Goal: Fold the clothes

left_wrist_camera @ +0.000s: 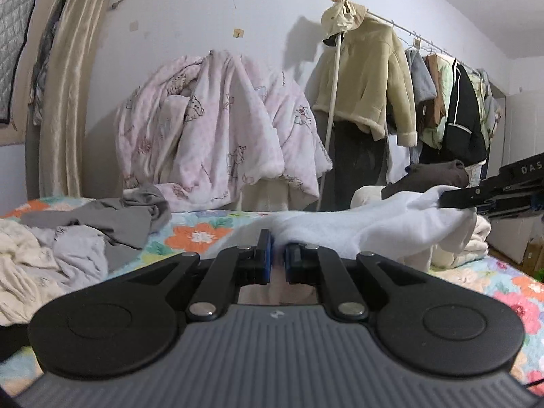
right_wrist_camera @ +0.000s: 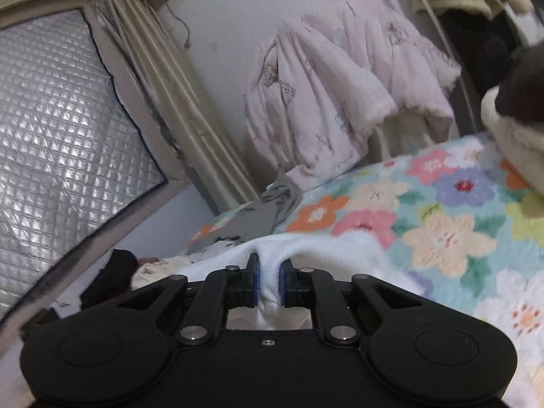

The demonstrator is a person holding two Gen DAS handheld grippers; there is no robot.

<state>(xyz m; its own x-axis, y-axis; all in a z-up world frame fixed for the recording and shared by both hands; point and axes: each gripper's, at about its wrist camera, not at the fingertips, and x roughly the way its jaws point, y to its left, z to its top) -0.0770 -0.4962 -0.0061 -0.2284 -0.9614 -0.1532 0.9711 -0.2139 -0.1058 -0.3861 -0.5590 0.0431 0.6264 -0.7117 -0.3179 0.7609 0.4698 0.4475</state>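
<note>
A white fleece garment (left_wrist_camera: pixel 367 227) hangs stretched between both grippers above the flowered bedspread (left_wrist_camera: pixel 200 234). My left gripper (left_wrist_camera: pixel 278 258) is shut on one edge of it. My right gripper (right_wrist_camera: pixel 268 278) is shut on another edge, with white cloth (right_wrist_camera: pixel 326 248) bunched between its pads. The right gripper also shows at the right edge of the left wrist view (left_wrist_camera: pixel 452 200), clamped on the cloth.
A heap of grey and cream clothes (left_wrist_camera: pixel 68 241) lies at the left of the bed. A pink quilt (left_wrist_camera: pixel 217 129) hangs on the far wall. A clothes rail with jackets (left_wrist_camera: pixel 408 91) stands at the right. Folded cream and dark items (right_wrist_camera: pixel 516 122) sit on the bed's right.
</note>
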